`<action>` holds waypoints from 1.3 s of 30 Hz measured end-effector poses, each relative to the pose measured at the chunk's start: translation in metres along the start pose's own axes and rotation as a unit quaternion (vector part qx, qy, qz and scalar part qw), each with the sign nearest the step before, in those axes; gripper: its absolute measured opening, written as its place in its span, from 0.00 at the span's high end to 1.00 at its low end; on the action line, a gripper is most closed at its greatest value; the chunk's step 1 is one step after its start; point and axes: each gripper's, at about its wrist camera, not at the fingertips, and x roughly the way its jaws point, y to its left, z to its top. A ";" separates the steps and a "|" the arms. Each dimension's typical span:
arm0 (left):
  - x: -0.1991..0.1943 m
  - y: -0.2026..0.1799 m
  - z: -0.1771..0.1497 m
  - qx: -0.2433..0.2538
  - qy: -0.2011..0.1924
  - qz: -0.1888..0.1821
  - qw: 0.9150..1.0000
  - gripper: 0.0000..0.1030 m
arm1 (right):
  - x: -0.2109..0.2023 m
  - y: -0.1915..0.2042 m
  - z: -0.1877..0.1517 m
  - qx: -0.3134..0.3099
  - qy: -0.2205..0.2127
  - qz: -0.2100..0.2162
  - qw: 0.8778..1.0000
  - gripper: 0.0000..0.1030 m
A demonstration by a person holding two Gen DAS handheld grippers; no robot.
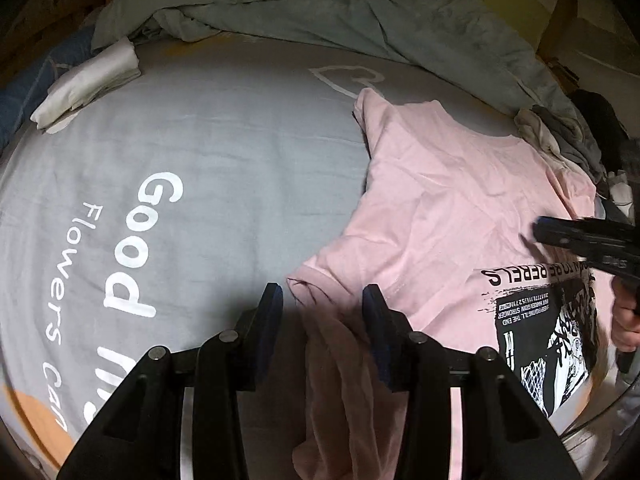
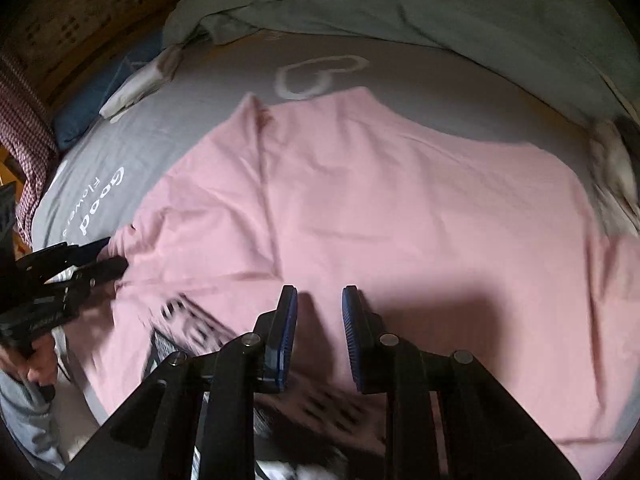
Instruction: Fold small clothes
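A pink T-shirt (image 1: 452,208) (image 2: 360,208) with a black-and-white print (image 1: 540,320) lies spread on the grey bed sheet (image 1: 224,152). My left gripper (image 1: 322,296) stands at the shirt's left sleeve (image 1: 320,340). Its jaws are apart, and a loose bunch of sleeve lies between them without filling the gap. The right wrist view shows the left gripper (image 2: 114,256) at that same sleeve edge. My right gripper (image 2: 320,300) hovers over the shirt's lower middle, jaws apart with nothing between them. It also enters the left wrist view as the right gripper (image 1: 538,232), from the right.
A grey-green duvet (image 1: 320,8) is bunched along the back of the bed. A folded white cloth (image 1: 88,80) lies at the back left. A heap of small clothes (image 1: 560,136) sits at the right. A blue pillow (image 2: 80,116) lies at the far left edge. A hand (image 1: 626,320) holds the right gripper.
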 end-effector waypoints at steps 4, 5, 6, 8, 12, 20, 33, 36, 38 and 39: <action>-0.012 0.001 0.003 -0.006 -0.035 -0.017 0.999 0.62 | -0.046 -0.036 -0.018 0.027 -0.054 -0.028 0.998 0.77; -0.020 -0.002 0.001 0.001 -0.053 -0.018 0.998 0.62 | -0.063 -0.051 -0.024 0.041 -0.075 -0.037 0.996 0.77; -0.032 -0.007 0.000 0.016 -0.077 -0.017 0.997 0.61 | -0.076 -0.060 -0.029 0.052 -0.089 -0.044 0.994 0.77; -0.055 -0.017 -0.001 0.038 -0.130 -0.015 0.991 0.51 | -0.097 -0.083 -0.035 0.078 -0.113 -0.057 0.989 0.77; -0.081 -0.041 -0.004 0.057 -0.196 -0.043 0.978 0.47 | -0.134 -0.136 -0.050 0.130 -0.153 -0.085 0.976 0.77; -0.044 -0.130 0.011 0.091 -0.142 -0.103 0.980 0.47 | -0.155 -0.218 -0.073 0.209 -0.188 -0.088 0.956 0.77; 0.040 -0.296 0.007 0.130 -0.058 -0.198 0.970 0.47 | -0.088 -0.273 -0.089 0.259 -0.125 0.013 0.958 0.77; 0.063 -0.312 0.000 0.131 -0.027 -0.193 0.972 0.47 | -0.073 -0.291 -0.083 0.291 -0.121 0.052 0.948 0.72; 0.070 -0.322 -0.004 0.151 -0.029 -0.165 0.974 0.47 | -0.068 -0.300 -0.078 0.297 -0.122 0.074 0.944 0.72; 0.070 -0.326 -0.006 0.166 -0.031 -0.151 0.974 0.47 | -0.068 -0.303 -0.076 0.296 -0.125 0.090 0.943 0.72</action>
